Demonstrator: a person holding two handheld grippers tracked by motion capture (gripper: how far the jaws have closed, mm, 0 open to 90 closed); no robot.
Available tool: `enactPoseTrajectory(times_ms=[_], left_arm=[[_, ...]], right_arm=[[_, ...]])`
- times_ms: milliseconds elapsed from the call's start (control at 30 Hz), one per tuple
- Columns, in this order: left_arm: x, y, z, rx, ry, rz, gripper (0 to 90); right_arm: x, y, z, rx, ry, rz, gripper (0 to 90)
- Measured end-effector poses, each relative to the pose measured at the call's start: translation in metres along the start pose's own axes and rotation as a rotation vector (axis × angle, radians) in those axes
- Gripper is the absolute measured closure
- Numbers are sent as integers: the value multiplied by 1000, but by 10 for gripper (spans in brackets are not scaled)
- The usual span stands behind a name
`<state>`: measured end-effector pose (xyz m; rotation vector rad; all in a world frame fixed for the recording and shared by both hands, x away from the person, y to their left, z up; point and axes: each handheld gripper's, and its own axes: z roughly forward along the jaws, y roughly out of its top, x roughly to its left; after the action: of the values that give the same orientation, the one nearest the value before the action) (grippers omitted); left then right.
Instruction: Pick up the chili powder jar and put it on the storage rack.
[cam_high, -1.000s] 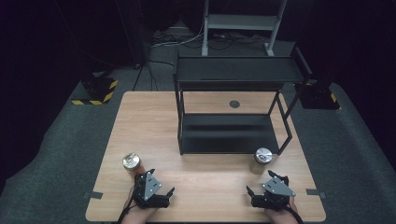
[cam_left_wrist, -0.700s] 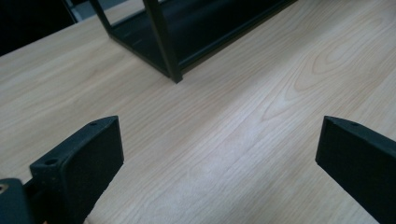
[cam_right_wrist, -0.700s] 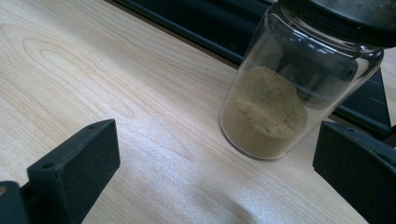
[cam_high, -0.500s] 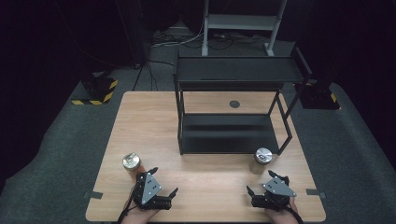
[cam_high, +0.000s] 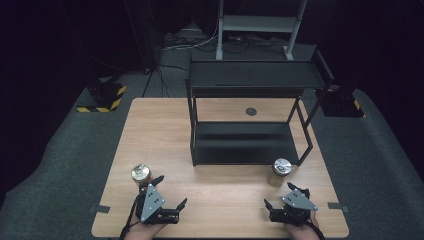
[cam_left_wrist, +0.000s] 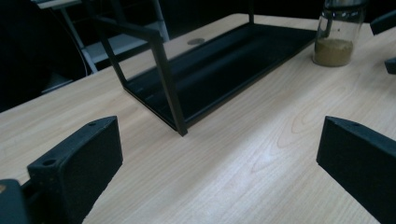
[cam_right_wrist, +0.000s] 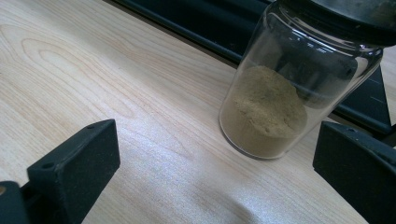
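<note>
So there are two jars out on the tabletop (cam_high: 165, 130) right now. The right-hand glass jar (cam_right_wrist: 289, 88) sits just in front of the black shelf rack (cam_high: 250, 120), near its front right leg — clear glass, silvery lid from above, and roughly the bottom third is filled with a tan, sandy-looking powder that slopes a bit higher on one side. It stands upright on the wood, nothing touching it. The right gripper (cam_high: 285, 200) is parked near the front edge just below it, jaws spread wide, with the jar sitting ahead between them but not gripped.

The other jar (cam_high: 141, 173) is over on the left, gold-ish lid, upright too — can't make out what's inside from overhead. The left gripper (cam_high: 170, 192) sits just beside it, close to the front edge, jaws wide apart as well and holding nothing; it's angled across toward the rack. The rack's lower tray looks bare, top shelf too.
</note>
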<state>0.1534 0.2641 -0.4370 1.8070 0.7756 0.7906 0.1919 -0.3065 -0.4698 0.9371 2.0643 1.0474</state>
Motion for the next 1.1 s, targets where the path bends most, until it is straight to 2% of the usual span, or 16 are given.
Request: enactPoseTrajectory(times_ms=[533, 1100], left_arm=[[12, -2, -19, -42, 100, -5, 5], [29, -15, -26, -46, 174, -52, 3]], right_arm=[[0, 0, 0, -1, 1, -2, 0], [0, 0, 0, -3, 2, 1, 0]])
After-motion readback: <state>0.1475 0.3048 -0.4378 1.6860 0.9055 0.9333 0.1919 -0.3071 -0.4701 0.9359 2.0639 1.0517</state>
